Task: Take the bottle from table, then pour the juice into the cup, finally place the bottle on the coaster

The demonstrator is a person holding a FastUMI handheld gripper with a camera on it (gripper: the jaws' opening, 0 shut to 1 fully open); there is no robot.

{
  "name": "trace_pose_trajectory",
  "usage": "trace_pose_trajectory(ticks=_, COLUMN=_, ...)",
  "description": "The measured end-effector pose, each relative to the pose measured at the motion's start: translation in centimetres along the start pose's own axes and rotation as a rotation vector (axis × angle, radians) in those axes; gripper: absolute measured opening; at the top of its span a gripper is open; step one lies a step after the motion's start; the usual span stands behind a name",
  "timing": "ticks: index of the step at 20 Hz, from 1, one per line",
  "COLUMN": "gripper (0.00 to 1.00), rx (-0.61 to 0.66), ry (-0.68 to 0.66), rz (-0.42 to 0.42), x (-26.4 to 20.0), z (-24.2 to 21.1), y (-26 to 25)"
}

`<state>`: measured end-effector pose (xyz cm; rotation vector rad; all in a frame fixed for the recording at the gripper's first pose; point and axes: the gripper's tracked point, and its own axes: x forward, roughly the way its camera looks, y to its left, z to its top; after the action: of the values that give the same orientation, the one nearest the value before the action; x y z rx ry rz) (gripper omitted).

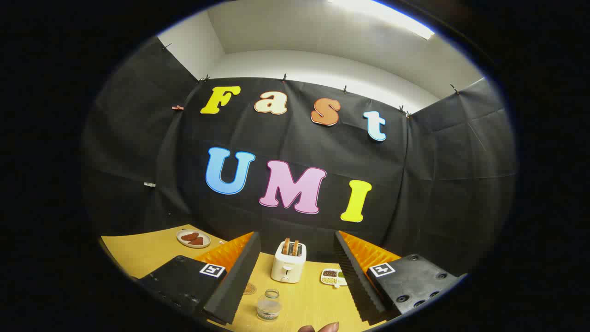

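My fingers (295, 276) are spread wide and hold nothing, raised over the yellow bench (147, 253). Between them and just ahead sits a small clear cup (268, 305), looks empty as far as I can tell. Round coaster (249, 289) lies beside it, close to my left finger, nothing on it. Toaster (288, 262) with two slices stands beyond the cup, snack tray (333, 276) beside it, plate (193, 238) of brownish food far off past the left finger. A fingertip (322, 328) shows at the near edge. Bottle I can't place. My read: nothing done yet, grab, pour and set-down all remain.
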<state>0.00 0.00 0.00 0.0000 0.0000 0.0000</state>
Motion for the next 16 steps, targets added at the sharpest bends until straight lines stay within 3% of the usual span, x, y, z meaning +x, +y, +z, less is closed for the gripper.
trace_pose_trajectory(ticks=16, gripper=0.97, rx=0.02, ry=0.033, rz=-0.001, x=-0.2, z=-1.4, y=2.8)
